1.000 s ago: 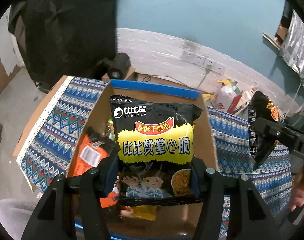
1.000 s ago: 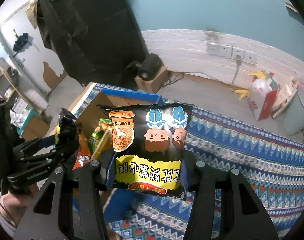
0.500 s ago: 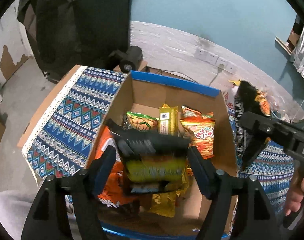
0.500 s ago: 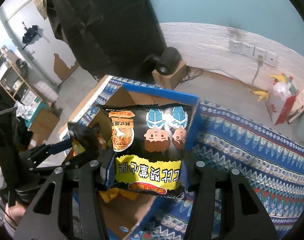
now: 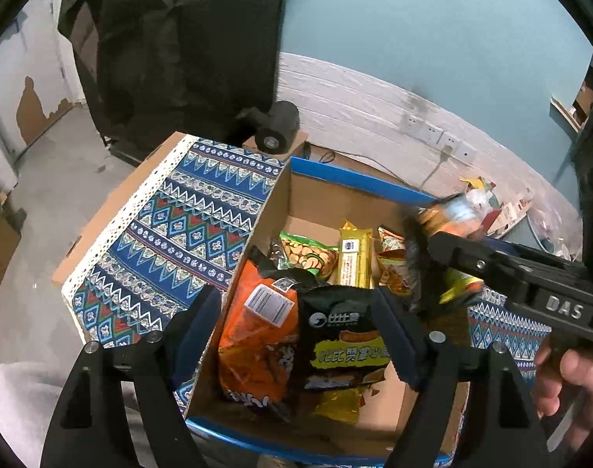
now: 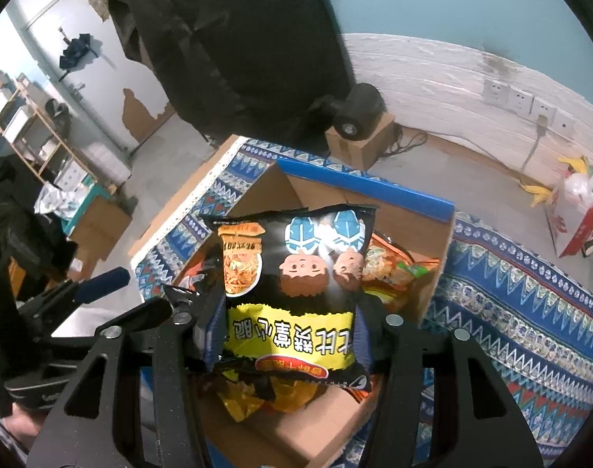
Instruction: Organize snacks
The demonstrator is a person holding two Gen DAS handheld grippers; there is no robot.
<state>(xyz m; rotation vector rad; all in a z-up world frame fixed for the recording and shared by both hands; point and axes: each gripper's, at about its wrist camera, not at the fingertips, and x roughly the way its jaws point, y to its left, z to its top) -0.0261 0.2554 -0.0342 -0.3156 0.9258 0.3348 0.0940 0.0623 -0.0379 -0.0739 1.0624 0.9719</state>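
Note:
An open cardboard box (image 5: 354, 181) with a blue rim stands on the patterned cloth (image 5: 179, 234). My left gripper (image 5: 296, 300) hovers over the box, its jaws opening and pressing on nothing. Below them a black and yellow noodle snack pack (image 5: 343, 347) lies in the box beside an orange bag (image 5: 257, 335). Further back lie a green peanut bag (image 5: 308, 253) and a yellow bar (image 5: 353, 257). My right gripper (image 6: 288, 312) is above the box (image 6: 366, 187). It holds a second black noodle pack (image 6: 292, 273) upright between jaws that are opening. The right gripper (image 5: 436, 249) shows blurred at the right of the left wrist view.
A hand (image 5: 561, 374) grips the right tool's handle. Behind the table are a black roll on a small carton (image 5: 277, 126), a dark draped shape (image 5: 187, 39) and wall sockets (image 5: 432, 132). The left gripper (image 6: 132, 296) sits at the left of the box. Patterned cloth (image 6: 530, 312) stretches to the right.
My left gripper let go of its noodle pack, which dropped into the box, and its jaws spread. My right gripper carried its pack from over the cloth to above the box.

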